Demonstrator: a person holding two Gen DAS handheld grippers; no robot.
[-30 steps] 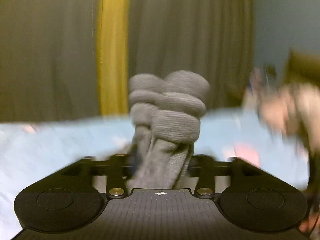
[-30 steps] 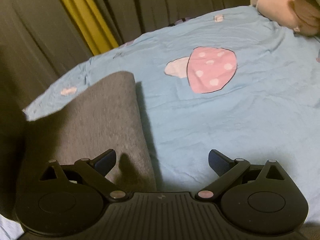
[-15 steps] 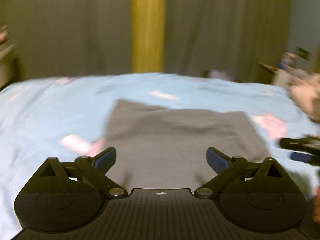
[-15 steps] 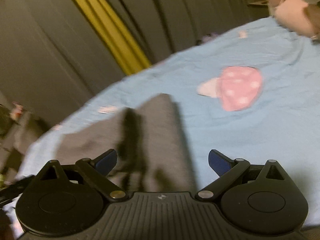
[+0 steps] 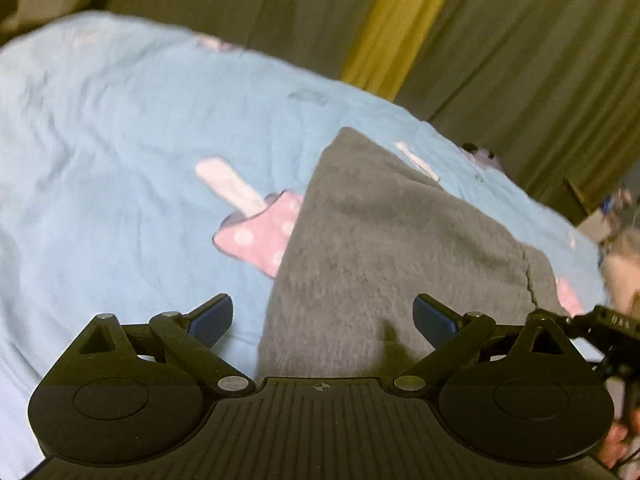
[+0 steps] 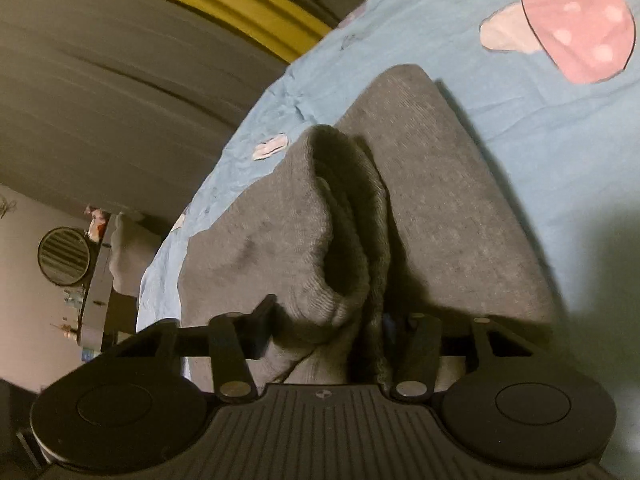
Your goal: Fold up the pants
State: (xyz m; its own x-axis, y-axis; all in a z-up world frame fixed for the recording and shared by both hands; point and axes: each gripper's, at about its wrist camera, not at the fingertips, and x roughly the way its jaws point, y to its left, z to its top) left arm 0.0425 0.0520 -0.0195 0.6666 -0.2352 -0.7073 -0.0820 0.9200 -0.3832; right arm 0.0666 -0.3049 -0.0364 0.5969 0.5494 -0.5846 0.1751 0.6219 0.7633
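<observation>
Grey pants (image 5: 400, 240) lie folded flat on a light blue bed sheet (image 5: 120, 160) printed with pink mushrooms. My left gripper (image 5: 322, 320) hovers open over the pants' near left edge, with nothing pinched between its blue pads. In the right wrist view, a thick fold of the pants (image 6: 328, 240) bunches up between the fingers of my right gripper (image 6: 332, 320). Its jaws are closing and both press into the cloth. A black part of the right gripper (image 5: 612, 328) shows at the right edge of the left wrist view.
Dark curtains with a yellow stripe (image 5: 396, 20) hang behind the bed. A pink plush toy (image 5: 624, 264) sits at the far right. Left of the bed stand a round fan (image 6: 64, 256) and a dark cabinet (image 6: 108, 280). Bare sheet (image 6: 560, 140) spreads beside the pants.
My left gripper let go of a bunched piece of the pants, opened wide and swung down over the flat cloth. My right gripper, open before, has closed on a fold of the pants.
</observation>
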